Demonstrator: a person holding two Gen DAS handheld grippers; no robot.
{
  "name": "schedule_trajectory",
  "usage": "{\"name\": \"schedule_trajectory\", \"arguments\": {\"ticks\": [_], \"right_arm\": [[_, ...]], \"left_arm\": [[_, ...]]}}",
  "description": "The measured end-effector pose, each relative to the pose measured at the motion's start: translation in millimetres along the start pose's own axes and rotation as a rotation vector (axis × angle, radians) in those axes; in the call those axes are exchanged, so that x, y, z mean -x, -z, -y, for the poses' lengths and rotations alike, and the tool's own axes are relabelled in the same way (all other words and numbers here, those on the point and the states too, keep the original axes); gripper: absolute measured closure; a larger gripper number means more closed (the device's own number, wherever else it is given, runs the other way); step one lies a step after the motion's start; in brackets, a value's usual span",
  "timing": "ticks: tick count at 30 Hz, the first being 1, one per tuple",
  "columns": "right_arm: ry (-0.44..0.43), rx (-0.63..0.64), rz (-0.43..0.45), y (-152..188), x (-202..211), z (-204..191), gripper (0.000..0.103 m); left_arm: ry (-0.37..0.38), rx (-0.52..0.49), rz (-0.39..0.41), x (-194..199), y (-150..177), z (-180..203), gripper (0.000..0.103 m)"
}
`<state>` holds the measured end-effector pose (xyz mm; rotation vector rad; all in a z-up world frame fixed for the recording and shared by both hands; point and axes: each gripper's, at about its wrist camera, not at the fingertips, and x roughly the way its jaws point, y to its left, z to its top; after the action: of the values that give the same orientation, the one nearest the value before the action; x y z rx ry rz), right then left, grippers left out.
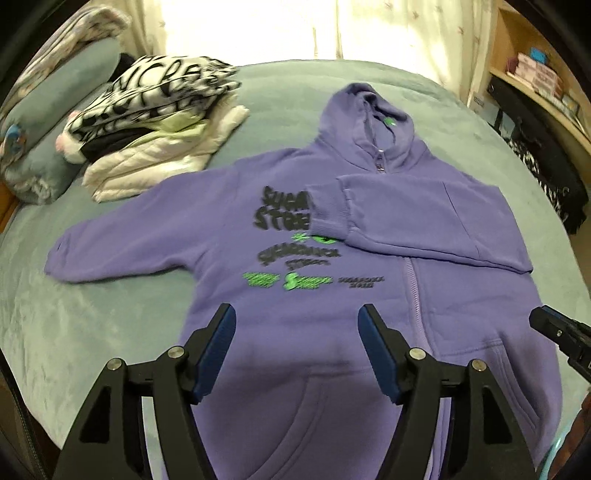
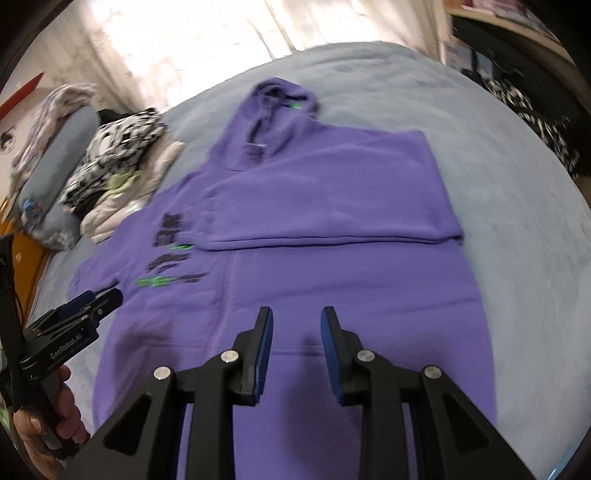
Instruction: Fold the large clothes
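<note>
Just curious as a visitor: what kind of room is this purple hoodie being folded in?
Most likely a bedroom. The purple hoodie lies on a bed with a blue-green cover, pillows sit beside a stack of folded clothes, and light curtains hang behind.

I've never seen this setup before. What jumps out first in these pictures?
A purple hoodie lies spread on the bed, one sleeve already folded across its chest. Two black tools with blue pads hover open above its hem, left tool and right tool. A stack of folded clothes sits beside the hoodie.
</note>
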<state>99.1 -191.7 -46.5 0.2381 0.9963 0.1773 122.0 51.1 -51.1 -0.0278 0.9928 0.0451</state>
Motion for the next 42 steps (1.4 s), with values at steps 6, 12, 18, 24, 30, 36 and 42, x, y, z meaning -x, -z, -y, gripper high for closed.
{"name": "schedule_trajectory", "arguments": {"ticks": [6,12,18,24,30,36,42], "right_arm": [[-0.031,0.095,0.027,-0.5,3.7,-53.6,0.076],[-0.064,0.161,0.03,-5.4,-14.9,-104.1,0.076],[-0.06,0.193,0.034,-8.3,-45.7,-139.1,0.076],[-0.064,0.207,-0.01,-15.4,-88.1,-165.3,0.076],[-0.064,0.234,-0.044,-20.9,-122.2,-186.6,0.076],[-0.069,0.245,-0.072,-19.5,-140.4,-194.1,0.076],[-0.075,0.234,-0.098,-16.5,-148.2,-189.7,0.076]], "left_arm": [[0.014,0.096,0.006,15.3,11.0,-51.6,0.036],[0.032,0.199,0.004,8.2,16.7,-112.0,0.036],[0.17,0.336,-0.009,-25.2,22.2,-171.7,0.036],[0.264,0.513,0.004,-68.9,26.8,-244.5,0.036],[0.312,0.692,0.004,-115.8,27.3,-308.4,0.037],[0.336,0.829,0.045,-144.8,20.4,-358.5,0.048],[0.266,0.885,0.027,-160.5,3.0,-384.1,0.096]]}}
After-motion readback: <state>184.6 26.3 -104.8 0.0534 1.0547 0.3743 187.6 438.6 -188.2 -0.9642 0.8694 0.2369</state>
